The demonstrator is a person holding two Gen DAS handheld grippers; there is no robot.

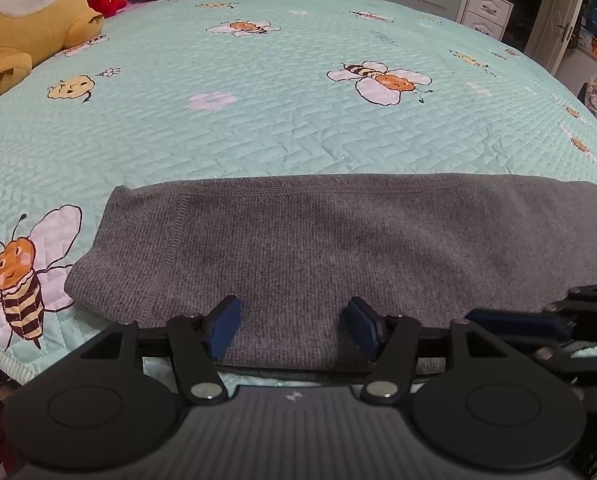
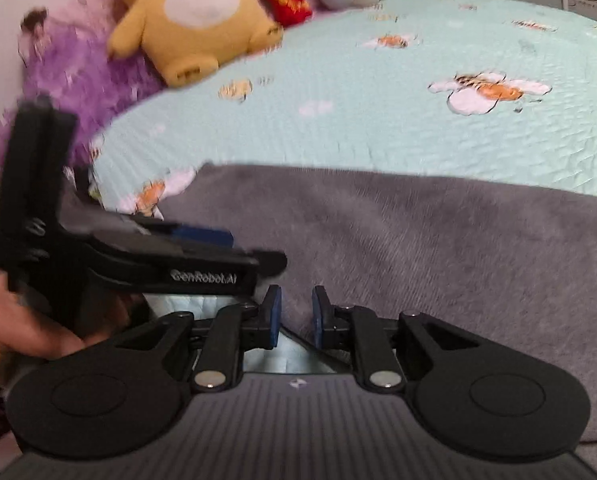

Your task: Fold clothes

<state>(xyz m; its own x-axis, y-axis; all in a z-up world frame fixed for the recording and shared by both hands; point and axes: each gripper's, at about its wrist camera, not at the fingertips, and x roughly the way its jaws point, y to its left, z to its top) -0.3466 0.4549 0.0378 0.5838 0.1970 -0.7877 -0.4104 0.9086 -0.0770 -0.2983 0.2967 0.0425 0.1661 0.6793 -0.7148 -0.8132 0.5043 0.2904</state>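
Grey garment (image 1: 298,248) flat on bed (image 1: 258,120), long axis 9-to-3. My left tongs (image 1: 294,326) wide apart over near hem, at 12. Right tongs (image 2: 296,316) narrowly parted, empty, at near edge.

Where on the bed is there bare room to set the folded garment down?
The open quilt beyond the grey garment is free, across to the far edge. It is crowded at the far left, where the yellow plush and other toys sit. Both grippers, left and right, crowd the near edge.
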